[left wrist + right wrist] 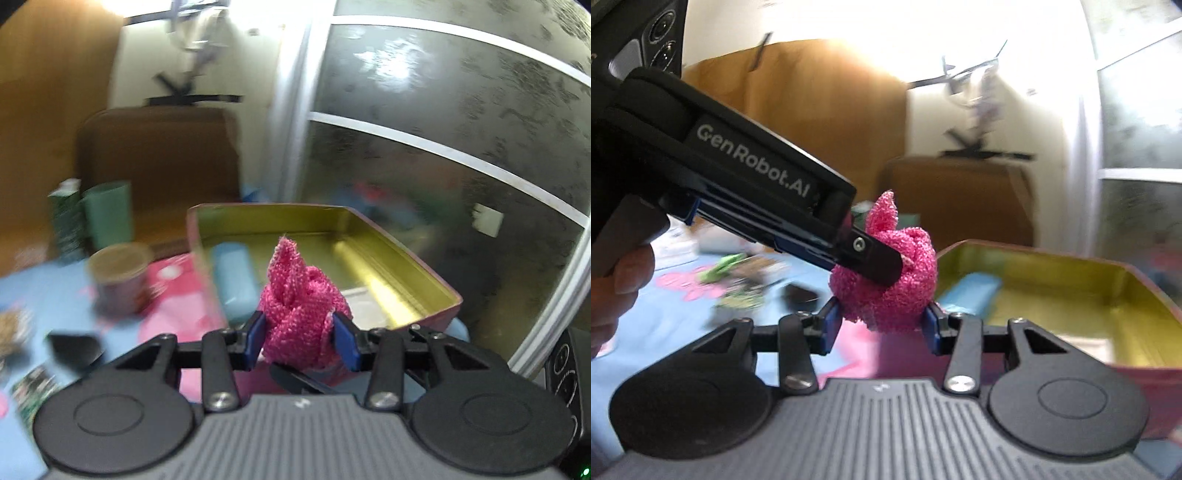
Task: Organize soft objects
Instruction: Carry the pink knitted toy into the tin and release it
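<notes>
Left gripper (301, 341): nearest the left wrist camera; black linkage arms with blue pads (255, 339), pinched narrowly onto the pink cloth at both flanks. In the right wrist view its black body enters from ten o'clock, lettered "GenRobot.AI", and its finger lies across the cloth's upper left side.
Right gripper (881, 328): blue pads set at either side of the same cloth's lower part, moderately apart; blur leaves it unclear whether they press on it or only stand beside it.
Pink cloth (295, 314): bright pink knitted fabric bunched into a ball, one corner sticking up towards twelve o'clock; held clear of the table, in front of the tin's near wall.
Tin (406, 258): open rectangular box, gold inside, dark red outside; at twelve to two o'clock beyond the left gripper, at three o'clock in the right wrist view.
Blue roll (234, 284): pale blue cylinder lying inside the tin along its left wall.
Table covering (44, 284): light blue with pink figures.
Round can (118, 280): at nine o'clock from the cloth, standing on the covering, blurred.
Green container (109, 214): at ten o'clock, upright behind the can.
Hand (613, 295): at nine o'clock in the right wrist view, gripping the left gripper's handle.
</notes>
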{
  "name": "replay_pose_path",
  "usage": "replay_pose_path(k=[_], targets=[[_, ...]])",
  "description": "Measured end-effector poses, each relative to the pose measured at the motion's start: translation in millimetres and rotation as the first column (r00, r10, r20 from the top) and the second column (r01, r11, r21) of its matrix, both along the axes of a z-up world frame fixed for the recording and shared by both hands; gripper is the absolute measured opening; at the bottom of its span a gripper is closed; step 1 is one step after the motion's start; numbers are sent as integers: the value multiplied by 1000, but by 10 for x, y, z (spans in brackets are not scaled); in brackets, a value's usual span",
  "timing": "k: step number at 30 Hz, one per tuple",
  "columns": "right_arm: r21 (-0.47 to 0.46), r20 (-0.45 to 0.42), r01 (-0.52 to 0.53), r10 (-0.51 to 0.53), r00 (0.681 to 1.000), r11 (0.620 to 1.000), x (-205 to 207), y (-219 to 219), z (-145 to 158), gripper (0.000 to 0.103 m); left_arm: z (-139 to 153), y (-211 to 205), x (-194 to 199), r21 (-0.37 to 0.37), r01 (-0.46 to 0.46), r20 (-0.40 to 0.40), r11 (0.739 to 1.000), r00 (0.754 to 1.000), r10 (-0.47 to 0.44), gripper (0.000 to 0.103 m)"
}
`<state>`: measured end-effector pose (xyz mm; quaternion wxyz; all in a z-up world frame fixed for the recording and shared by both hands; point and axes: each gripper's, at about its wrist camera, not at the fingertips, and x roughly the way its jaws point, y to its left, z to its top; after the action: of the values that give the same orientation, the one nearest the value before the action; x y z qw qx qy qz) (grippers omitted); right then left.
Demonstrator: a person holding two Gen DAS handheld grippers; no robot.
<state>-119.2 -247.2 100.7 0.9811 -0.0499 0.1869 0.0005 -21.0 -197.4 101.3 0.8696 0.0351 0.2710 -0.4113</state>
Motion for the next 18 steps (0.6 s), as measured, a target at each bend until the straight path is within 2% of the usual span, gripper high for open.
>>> replay_pose_path(k=[2, 3, 4, 5, 7, 8, 9, 12, 14, 18], targets=[[-2, 3, 56, -56, 998, 998, 24, -180, 12, 48, -5, -232, 45, 6, 29, 2, 1000, 1000, -29, 40], [-2, 1, 87, -87, 996, 996, 49, -265, 10, 48, -21, -357, 74, 12, 31, 2, 999, 1000, -31, 45], [-3, -2, 119, -119, 993, 993, 103, -353, 8, 48, -51, -473, 117, 24, 26, 8, 999, 1000, -26, 57], [-5, -1, 147, -147, 989, 989, 174, -427, -4, 49, -79, -584, 152, 40, 7, 28, 999, 1000, -8, 62], [-31, -6, 229, -230, 973, 973, 359, -557, -64, 54, -146, -727, 206, 77, -53, 73, 996, 996, 48, 64], [-45, -23, 271, -272, 962, 962, 462, -645, -109, 63, -177, -758, 220, 91, -80, 82, 993, 994, 72, 64], [-41, -38, 300, -301, 953, 953, 520, -712, -134, 66, -199, -734, 222, 88, -97, 77, 991, 993, 90, 64], [60, -32, 327, -326, 945, 943, 395, -880, -143, 66, -215, -554, 159, 59, -103, 88, 993, 991, 97, 64], [65, -18, 337, -337, 941, 939, 292, -874, -160, 67, -230, -416, 108, 65, -133, 124, 989, 984, 124, 65], [58, 24, 340, -342, 939, 939, 131, -761, -197, 66, -272, -135, 14, 61, -164, 144, 985, 978, 154, 65]])
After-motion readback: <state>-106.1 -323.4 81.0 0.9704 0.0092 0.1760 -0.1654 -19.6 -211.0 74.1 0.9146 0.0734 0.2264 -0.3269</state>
